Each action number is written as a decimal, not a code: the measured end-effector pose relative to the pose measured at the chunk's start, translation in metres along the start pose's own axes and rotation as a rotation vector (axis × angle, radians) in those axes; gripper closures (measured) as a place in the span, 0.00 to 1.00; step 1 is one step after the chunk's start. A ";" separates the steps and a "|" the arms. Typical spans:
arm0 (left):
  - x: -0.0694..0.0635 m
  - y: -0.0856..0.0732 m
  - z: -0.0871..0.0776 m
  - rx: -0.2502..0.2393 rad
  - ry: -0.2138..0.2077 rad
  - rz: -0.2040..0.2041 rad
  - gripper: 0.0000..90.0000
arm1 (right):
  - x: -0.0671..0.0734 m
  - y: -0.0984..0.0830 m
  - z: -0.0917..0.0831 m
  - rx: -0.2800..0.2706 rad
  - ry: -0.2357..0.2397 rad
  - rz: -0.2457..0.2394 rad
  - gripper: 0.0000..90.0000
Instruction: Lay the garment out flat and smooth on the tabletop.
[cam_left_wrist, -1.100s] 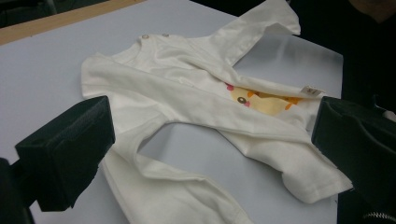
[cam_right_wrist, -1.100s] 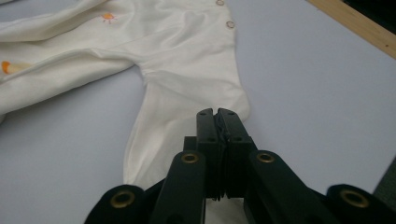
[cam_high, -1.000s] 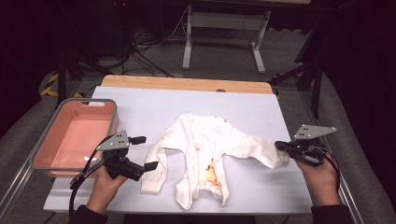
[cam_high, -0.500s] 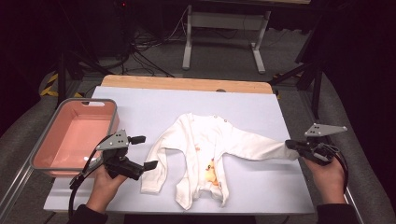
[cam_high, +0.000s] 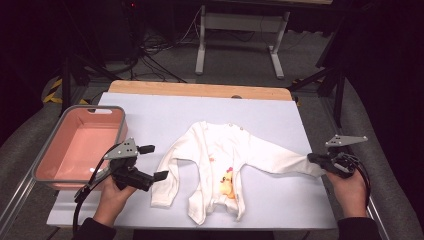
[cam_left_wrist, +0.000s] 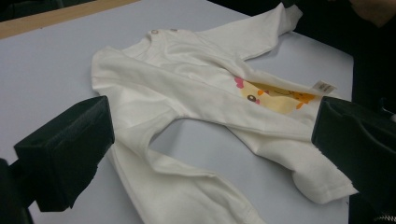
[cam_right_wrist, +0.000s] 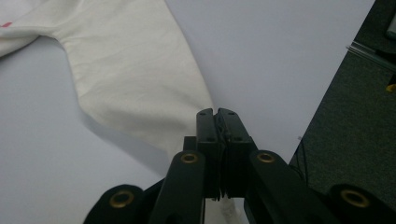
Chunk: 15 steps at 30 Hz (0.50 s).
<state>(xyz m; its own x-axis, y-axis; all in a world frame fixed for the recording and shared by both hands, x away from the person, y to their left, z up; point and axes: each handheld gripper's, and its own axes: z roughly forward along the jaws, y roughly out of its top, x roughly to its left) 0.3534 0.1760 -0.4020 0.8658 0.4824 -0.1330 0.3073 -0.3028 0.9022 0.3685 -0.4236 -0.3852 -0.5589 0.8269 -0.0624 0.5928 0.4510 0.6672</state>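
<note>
A white baby bodysuit with a yellow chick print lies on the pale table; its body and near sleeve also fill the left gripper view. My right gripper is shut on the cuff of the garment's right sleeve, stretched out toward the table's right edge; the jaws meet with cloth pinched between them. My left gripper rests open just left of the other sleeve, nothing between its wide-apart jaws.
A pink bin with a grey rim stands at the table's left side, beside my left hand. A wooden strip runs along the far edge. Dark floor and metal stand legs lie beyond.
My right gripper has pulled the sleeve cuff outward to the right and a little lower, straightening the sleeve. The left gripper has stayed where it was.
</note>
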 end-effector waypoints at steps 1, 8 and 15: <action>0.000 0.000 0.000 -0.005 0.002 -0.002 0.00 | 0.000 -0.001 0.001 0.005 -0.003 0.002 0.98; -0.002 -0.001 -0.004 -0.027 0.038 0.018 0.02 | -0.002 -0.001 0.006 0.015 -0.063 0.003 0.80; -0.003 -0.001 -0.006 -0.043 0.026 0.021 0.06 | 0.010 -0.002 0.002 -0.024 -0.065 -0.046 0.71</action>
<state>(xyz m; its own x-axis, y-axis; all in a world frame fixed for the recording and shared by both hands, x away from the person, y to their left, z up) 0.3483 0.1796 -0.4005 0.8612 0.4977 -0.1032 0.2710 -0.2778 0.9216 0.3628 -0.4159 -0.3885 -0.5460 0.8258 -0.1410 0.5527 0.4816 0.6801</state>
